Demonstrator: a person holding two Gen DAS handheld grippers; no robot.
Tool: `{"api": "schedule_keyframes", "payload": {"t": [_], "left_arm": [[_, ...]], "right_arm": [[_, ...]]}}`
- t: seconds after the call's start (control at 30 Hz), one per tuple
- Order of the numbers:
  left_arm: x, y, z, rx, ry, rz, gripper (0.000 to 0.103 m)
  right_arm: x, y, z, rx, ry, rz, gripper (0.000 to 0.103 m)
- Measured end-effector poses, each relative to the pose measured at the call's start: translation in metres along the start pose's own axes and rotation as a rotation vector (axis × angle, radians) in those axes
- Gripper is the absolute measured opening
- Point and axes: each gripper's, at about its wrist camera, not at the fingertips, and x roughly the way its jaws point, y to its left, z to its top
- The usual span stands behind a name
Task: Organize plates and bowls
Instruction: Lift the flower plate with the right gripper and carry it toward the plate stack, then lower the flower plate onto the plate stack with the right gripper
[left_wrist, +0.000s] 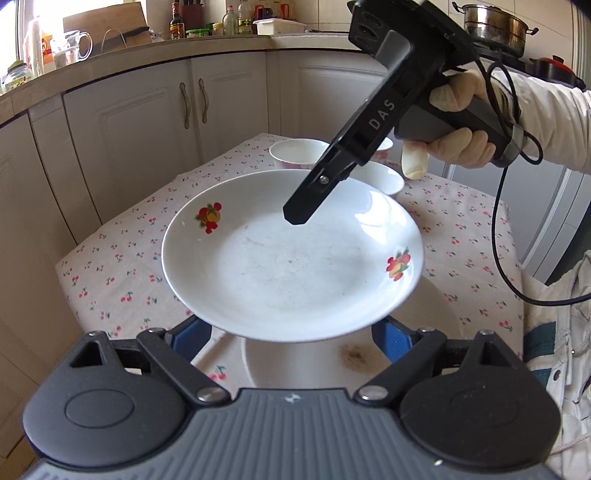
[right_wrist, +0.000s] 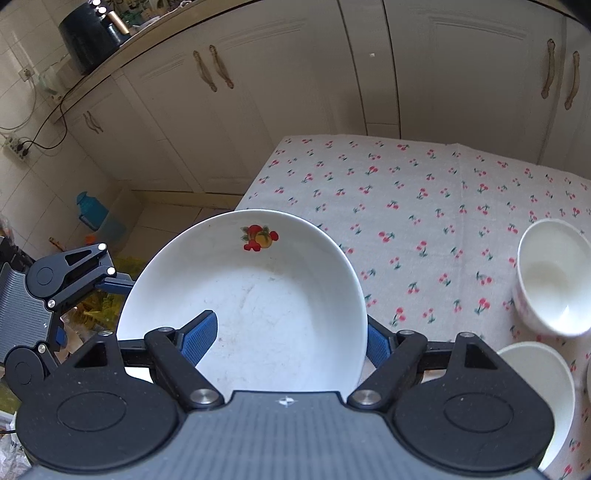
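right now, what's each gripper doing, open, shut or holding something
left gripper: jaws wide apart, tips hidden under the plate; cannot tell if it grips.
right gripper: closed on the plate's rim, one pad inside, one outside.

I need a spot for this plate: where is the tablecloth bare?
Widest bare stretch: the tablecloth between the cabinet-side edge, the lifted plate and the far bowl. Crowded: the right side, where the near bowl sits close beside it, and under the lifted plate, where a second plate lies.
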Motion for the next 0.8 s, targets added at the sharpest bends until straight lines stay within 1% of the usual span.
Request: {"api": "schedule_keyframes", "payload": {"t": [0.2,0.37,0.47,0.6,0.8], "left_arm": [[-0.008,-0.024,-0.012,-0.008,0.006,0.003,0.093],[-0.007,-0.039,-0.022,-0.031,0.01,-0.014,0.093],[-0.007,-0.049,-0.027,-0.024,0.023,-0.016,0.093],[-0.005,-0.054,-0.03,-0.025,0.033,-0.027,0.093],[-0.004,-0.06,-0.034,-0.023,0.042,-0.029,0.093]], "right_arm": [[-0.006,0.011,-0.031,-0.008,0.008,0.012,0.086],[-0.008,0.011,-0.053,0.014,0.029,0.021,0.086],[-0.008,0.01,-0.064,0.023,0.036,0.022,0.086],[-0.009,0.011,-0.073,0.022,0.042,0.015,0.086],[-0.011,0.011,-0.078,0.024,0.046,0.02,0.086]]}}
